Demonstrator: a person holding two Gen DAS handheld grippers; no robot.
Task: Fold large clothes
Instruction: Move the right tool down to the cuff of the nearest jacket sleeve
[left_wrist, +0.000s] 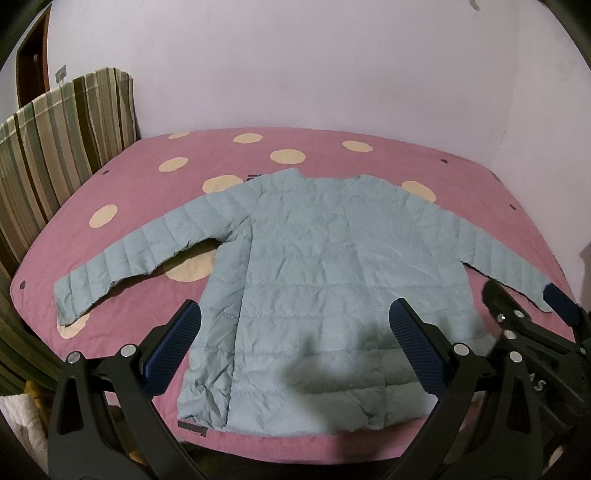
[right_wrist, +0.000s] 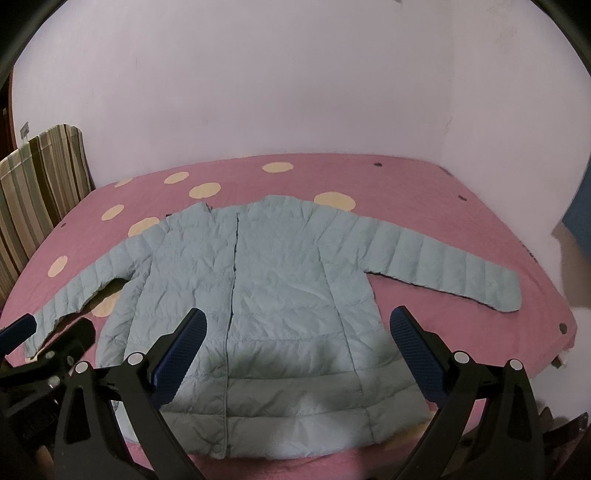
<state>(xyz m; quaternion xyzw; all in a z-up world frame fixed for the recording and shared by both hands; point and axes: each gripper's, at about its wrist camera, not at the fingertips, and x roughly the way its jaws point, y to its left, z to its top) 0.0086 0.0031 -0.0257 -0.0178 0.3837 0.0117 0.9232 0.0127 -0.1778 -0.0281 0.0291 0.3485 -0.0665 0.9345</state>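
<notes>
A pale blue quilted jacket (left_wrist: 314, 280) lies flat, front up, on the pink bed, both sleeves spread out to the sides and the hem toward me. It also shows in the right wrist view (right_wrist: 266, 302). My left gripper (left_wrist: 295, 325) is open and empty, hovering above the jacket's lower body. My right gripper (right_wrist: 297, 332) is open and empty, also above the lower body. The right gripper shows at the right edge of the left wrist view (left_wrist: 524, 306), near the right sleeve cuff. The left gripper shows at the left edge of the right wrist view (right_wrist: 48, 332), near the left sleeve cuff.
The bed has a pink cover with cream dots (left_wrist: 332, 158). A striped cloth-covered headboard (left_wrist: 62, 147) stands at the left. A pale wall (left_wrist: 295, 62) runs behind the bed. The bed's near edge (left_wrist: 295, 448) lies just below the hem.
</notes>
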